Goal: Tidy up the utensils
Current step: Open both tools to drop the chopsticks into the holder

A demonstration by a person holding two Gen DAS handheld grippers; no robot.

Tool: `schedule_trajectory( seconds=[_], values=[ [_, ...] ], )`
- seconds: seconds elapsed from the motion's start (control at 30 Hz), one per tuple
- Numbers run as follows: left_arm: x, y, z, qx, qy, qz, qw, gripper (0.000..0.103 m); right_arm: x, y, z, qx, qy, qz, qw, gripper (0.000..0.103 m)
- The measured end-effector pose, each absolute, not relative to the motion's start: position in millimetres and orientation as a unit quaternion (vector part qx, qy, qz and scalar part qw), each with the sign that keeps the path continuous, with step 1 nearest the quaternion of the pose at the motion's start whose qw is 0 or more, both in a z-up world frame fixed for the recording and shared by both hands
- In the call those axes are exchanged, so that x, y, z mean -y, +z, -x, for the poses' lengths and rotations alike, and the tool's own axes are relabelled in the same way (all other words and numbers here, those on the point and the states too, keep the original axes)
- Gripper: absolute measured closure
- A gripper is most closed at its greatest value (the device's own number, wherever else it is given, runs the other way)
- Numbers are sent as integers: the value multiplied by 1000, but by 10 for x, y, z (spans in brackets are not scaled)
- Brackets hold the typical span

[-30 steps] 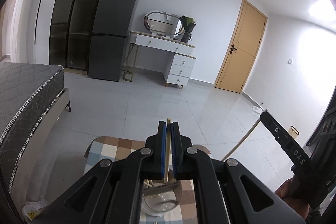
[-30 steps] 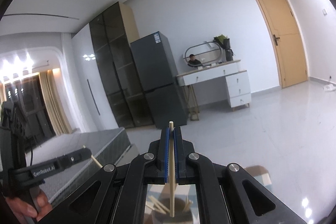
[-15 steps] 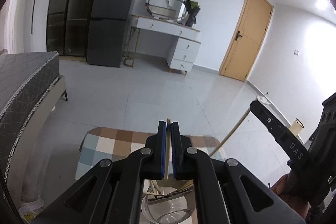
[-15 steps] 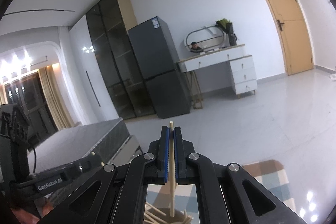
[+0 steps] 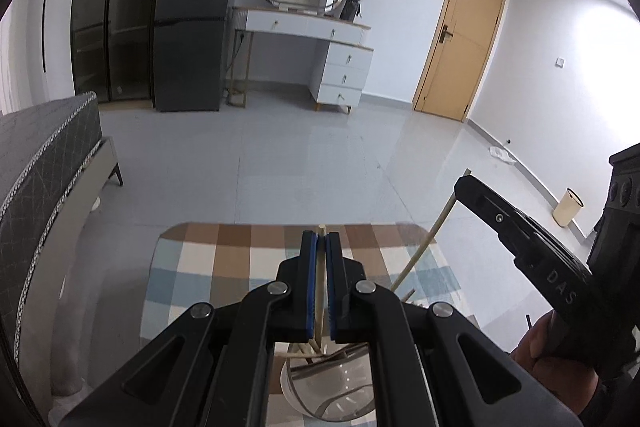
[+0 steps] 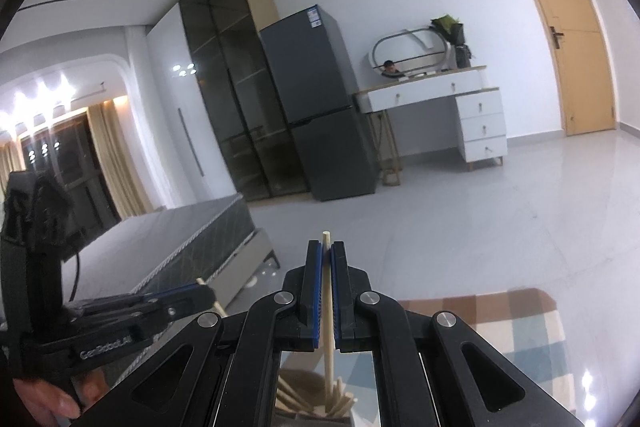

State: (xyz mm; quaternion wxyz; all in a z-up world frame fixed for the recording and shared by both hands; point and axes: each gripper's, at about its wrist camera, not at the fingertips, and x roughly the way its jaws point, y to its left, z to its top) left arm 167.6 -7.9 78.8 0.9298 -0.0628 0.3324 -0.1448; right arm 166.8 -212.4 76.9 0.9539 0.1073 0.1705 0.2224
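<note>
Presently each set of tongs is clamped on one pale wooden chopstick. The left tongs (image 5: 320,279) pinch a thin round chopstick (image 5: 319,311) between blue pads, its blunt top showing just above the tips and its lower length running down toward a clear round holder (image 5: 328,387) below. That holder is smooth and transparent with a white rim, and several more sticks lean crossed inside it. The right tongs (image 6: 326,291) grip a second chopstick (image 6: 328,319) the same way, upright, with its lower end among a fan of sticks (image 6: 312,399) beneath.

The left wrist view shows the right tongs from the side at its right edge, the held stick slanting down toward the holder, and a hand (image 5: 552,359) on the black handle. The right wrist view shows the left tongs at its left edge, with fingers (image 6: 44,403) below; the holder's rim cannot be made out there.

The surface (image 5: 224,267) is covered in a chequered cloth of brown, cream and pale blue squares, with rounded far corners. Beyond its far edge lies open glossy grey floor (image 5: 280,155). A quilted dark bed (image 5: 36,155) stands to the left, well apart.
</note>
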Motion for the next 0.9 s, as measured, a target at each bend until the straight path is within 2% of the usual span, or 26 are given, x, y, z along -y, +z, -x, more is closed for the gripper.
schedule_trajectory(
  seconds=[0.47, 0.57, 0.63, 0.67, 0.77, 0.83, 0.9],
  values=[
    [239, 535, -1722, -435, -167, 55, 883, 103, 2057, 295, -1670, -260, 241, -100, 930, 96],
    [277, 577, -1647, -432, -158, 46, 887, 102, 2106, 236, -1609, -277, 240, -104, 924, 96],
    [280, 617, -1590, -429, -159, 48, 888, 101, 2170, 241, -1527, -275, 238, -111, 925, 94],
    [283, 637, -1561, -428, -156, 48, 889, 100, 2221, 262, -1471, -272, 233, -116, 926, 89],
    [300, 692, -1456, -423, -152, 44, 892, 86, 2359, 325, -1326, -262, 224, -129, 930, 77],
    [308, 746, -1382, -417, -149, 43, 896, 72, 2433, 382, -1228, -257, 220, -134, 931, 72],
    [306, 797, -1325, -414, -143, 42, 898, 65, 2483, 444, -1139, -255, 218, -136, 932, 59]
  ],
)
